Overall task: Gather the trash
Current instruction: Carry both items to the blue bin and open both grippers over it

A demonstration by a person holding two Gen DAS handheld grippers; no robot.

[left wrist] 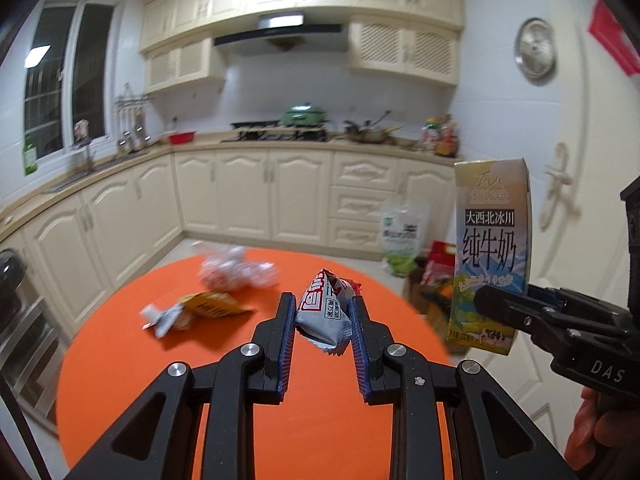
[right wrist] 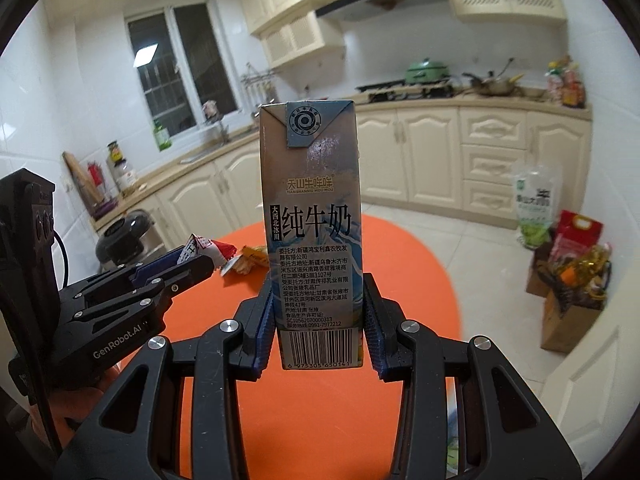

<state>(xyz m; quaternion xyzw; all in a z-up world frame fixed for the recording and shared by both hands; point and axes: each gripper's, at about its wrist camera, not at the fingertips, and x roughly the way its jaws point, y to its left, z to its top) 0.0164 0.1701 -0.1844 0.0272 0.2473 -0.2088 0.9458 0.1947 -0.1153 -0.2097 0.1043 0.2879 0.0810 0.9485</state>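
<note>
The round surface is glowing solid orange. On it, a yellow-orange wrapper is showing a white end; above it, a grey-and-red snack packet and a beige-blue milk carton are showing black lettering.

I count one milk carton, held in my right tongs, and three snack wrappers: one in my left tongs, two on the orange table.

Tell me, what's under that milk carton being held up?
Under the milk carton, held upright in the right gripper, lies only the orange table. The carton's base is hidden from view.
</note>
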